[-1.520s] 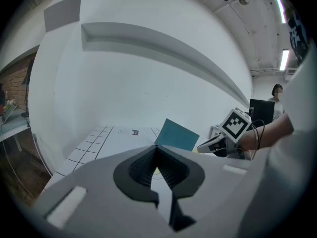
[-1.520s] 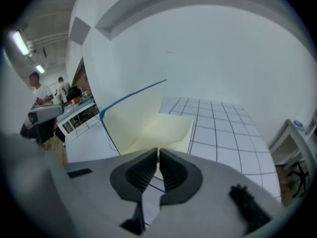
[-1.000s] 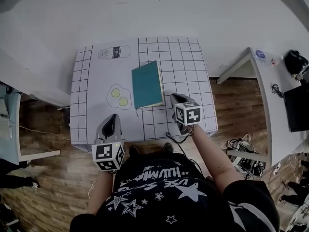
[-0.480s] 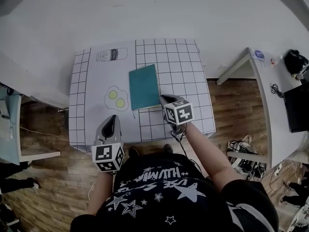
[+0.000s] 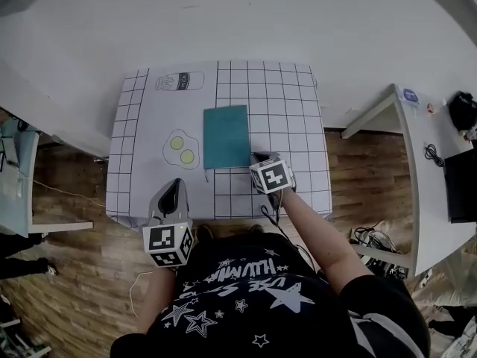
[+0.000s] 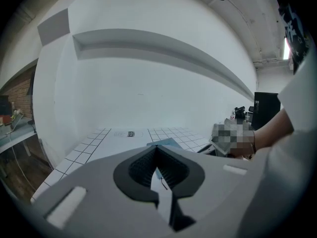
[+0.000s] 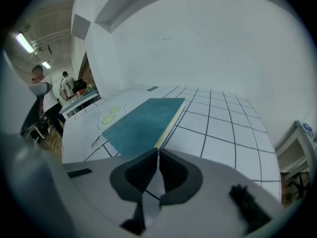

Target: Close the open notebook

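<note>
Right gripper [image 5: 258, 156], head view: jaws together, empty, just beside the near corner of the notebook [image 5: 226, 136], which lies flat ahead and looks closed.
Right gripper view: teal cover directly ahead.
Left gripper [image 6: 156, 148] view: jaws together, empty, notebook farther ahead.
Closing appears complete; next, lift clear.

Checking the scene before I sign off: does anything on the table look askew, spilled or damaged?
Nothing stands out. The teal notebook lies closed and flat on the gridded table cover, roughly in line with its squares; no spill or damage shows.
</note>
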`<act>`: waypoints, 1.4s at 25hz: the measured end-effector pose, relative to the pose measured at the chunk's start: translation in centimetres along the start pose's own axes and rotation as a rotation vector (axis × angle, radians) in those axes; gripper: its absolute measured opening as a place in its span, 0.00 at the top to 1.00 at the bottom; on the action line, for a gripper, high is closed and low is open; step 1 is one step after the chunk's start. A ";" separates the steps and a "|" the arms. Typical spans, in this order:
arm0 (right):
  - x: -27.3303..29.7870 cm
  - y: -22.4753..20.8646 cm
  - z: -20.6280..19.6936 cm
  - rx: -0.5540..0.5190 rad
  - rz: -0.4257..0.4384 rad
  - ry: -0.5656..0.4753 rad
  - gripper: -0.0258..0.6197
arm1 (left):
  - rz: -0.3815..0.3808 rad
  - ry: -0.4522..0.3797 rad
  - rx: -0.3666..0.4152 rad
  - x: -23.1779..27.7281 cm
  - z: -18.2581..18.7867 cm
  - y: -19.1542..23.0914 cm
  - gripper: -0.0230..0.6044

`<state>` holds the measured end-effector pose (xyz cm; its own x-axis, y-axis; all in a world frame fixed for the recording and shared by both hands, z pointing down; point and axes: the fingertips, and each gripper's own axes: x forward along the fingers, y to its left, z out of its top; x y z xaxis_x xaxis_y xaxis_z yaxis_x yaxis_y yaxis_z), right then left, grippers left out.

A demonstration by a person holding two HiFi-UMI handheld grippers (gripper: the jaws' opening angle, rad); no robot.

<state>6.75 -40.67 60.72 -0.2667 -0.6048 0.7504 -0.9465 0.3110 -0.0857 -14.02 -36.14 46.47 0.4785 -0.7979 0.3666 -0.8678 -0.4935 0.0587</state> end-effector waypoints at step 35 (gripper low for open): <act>-11.1 -2.9 -3.6 -0.071 0.178 -0.189 0.93 | 0.182 -0.014 -0.057 -6.8 -3.4 -9.3 0.95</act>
<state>13.14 -32.23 55.06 -0.4634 -0.6601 0.5913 -0.8683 0.4713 -0.1544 -9.63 -24.93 46.57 0.3145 -0.8773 0.3626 -0.9462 -0.3205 0.0452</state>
